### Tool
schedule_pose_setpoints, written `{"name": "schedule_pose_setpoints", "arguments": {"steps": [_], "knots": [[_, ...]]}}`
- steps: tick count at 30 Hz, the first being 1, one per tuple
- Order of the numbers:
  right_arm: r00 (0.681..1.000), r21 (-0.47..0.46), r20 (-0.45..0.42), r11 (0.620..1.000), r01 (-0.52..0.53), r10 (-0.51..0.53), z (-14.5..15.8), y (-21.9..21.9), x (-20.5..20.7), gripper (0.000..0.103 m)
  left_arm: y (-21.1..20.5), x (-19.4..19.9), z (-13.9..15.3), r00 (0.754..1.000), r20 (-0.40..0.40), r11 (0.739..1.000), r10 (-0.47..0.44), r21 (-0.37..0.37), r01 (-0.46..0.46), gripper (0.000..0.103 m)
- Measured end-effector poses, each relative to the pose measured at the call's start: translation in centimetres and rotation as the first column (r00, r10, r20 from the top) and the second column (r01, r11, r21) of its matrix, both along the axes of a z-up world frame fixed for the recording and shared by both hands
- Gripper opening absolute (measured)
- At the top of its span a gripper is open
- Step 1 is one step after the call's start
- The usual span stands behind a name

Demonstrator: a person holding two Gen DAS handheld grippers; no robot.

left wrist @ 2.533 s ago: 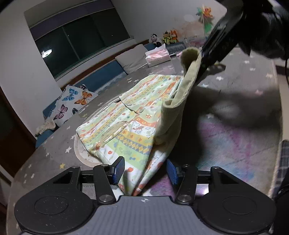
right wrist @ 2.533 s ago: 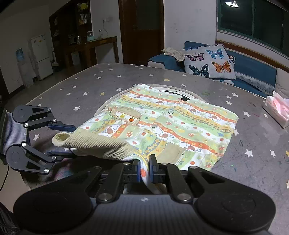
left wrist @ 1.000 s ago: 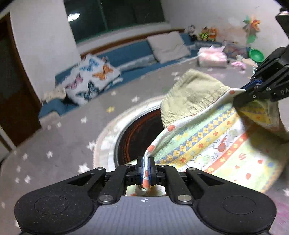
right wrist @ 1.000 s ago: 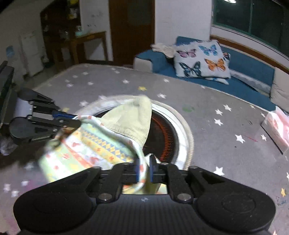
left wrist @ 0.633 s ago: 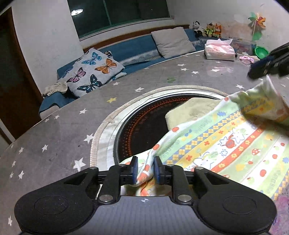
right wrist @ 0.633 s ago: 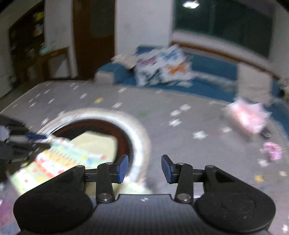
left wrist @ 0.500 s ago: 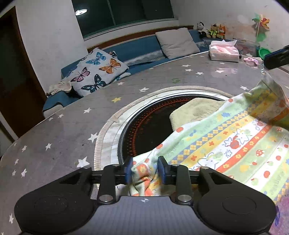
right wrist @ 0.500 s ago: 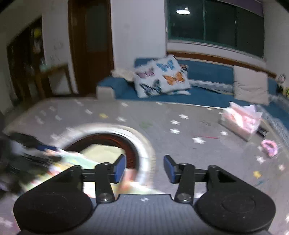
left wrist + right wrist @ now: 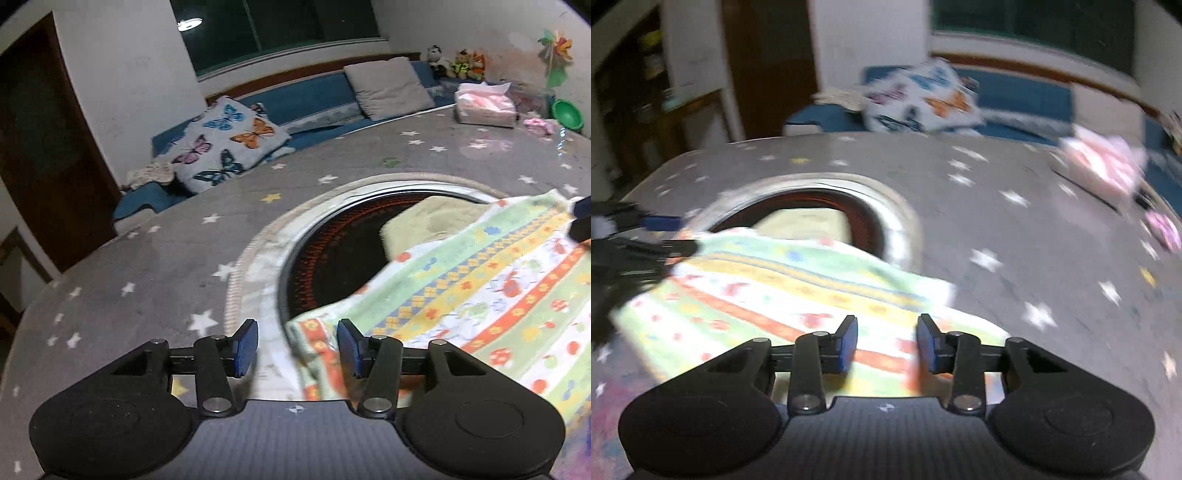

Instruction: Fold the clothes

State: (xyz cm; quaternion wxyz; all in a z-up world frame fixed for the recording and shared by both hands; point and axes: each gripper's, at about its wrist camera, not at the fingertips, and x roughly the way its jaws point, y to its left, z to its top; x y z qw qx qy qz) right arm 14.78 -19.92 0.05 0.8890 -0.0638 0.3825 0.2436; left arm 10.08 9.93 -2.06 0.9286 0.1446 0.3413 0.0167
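Left wrist view: the left gripper (image 9: 297, 341) is being held with its blue pads wide apart at the bottom middle of the frame, and nothing is being pinched. One corner of the striped cloth (image 9: 480, 291) is lying in the gap between the pads. The cloth is spread over the lower right of the frame on the grey star table (image 9: 147, 258), and part of it is covering the round dark ring (image 9: 332, 254) in the middle. A plain yellow-green part (image 9: 432, 218) is showing at its top edge.

Right wrist view: this picture is blurred. The right gripper (image 9: 886, 341) is also being held wide apart, with nothing pinched. The striped cloth (image 9: 768, 291) is lying flat in the lower left of the frame, just under the pads. The left gripper (image 9: 657, 236) is seen at the left edge, by the cloth's far corner.
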Motion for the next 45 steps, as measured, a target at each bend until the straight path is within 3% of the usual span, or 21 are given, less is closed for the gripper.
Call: {"name": "schedule_pose_setpoints", "arguments": {"steps": [3,7,9,14,17,22,28,38,45], "knots": [[0.999,-0.001,0.016,0.999,0.043,-0.043,0.3,-1.1,0.3,0.034,0.3,0.3,0.4,1.0,0.004,1.0,0.018,-0.001,-0.018,0.052],[0.999,0.046,0.049,0.999,-0.016,0.014,1.5,0.0,0.0,0.034,-0.5,0.4,1.7,1.0,0.023,0.999,-0.009,-0.033,0.01,0.047],[0.997,0.056,0.048,0.997,-0.061,0.059,1.4,1.4,0.2,0.034,-1.4,0.7,2.4,0.998,0.014,0.994,-0.06,-0.096,0.061,0.037],[0.995,0.05,0.018,0.993,-0.104,0.103,0.0,4.6,2.0,0.03,-4.3,2.4,2.2,0.986,-0.016,0.977,-0.166,-0.14,0.162,0.016],[0.995,0.029,-0.011,0.995,-0.096,0.097,-1.1,5.8,3.3,0.029,-5.4,3.7,1.2,0.983,-0.046,0.977,-0.18,-0.126,0.173,0.016],[0.997,0.038,0.018,0.996,-0.075,0.075,-0.5,5.9,3.8,0.029,-5.8,4.2,0.8,0.982,-0.056,0.977,-0.183,-0.118,0.175,0.016],[0.98,0.02,0.021,0.98,-0.198,0.198,0.0,7.7,2.2,0.03,-5.7,3.8,1.1,0.98,-0.047,0.973,-0.193,-0.137,0.185,0.017],[0.929,-0.027,0.017,0.929,-0.37,0.371,0.2,8.9,-4.8,0.03,-5.8,-1.6,1.8,0.975,0.01,0.968,-0.221,-0.123,0.221,0.019],[0.916,-0.024,0.034,0.917,-0.399,0.399,0.3,7.8,-9.3,0.03,-6.2,-6.4,0.9,0.978,0.032,0.972,-0.208,-0.1,0.211,0.019]]}}
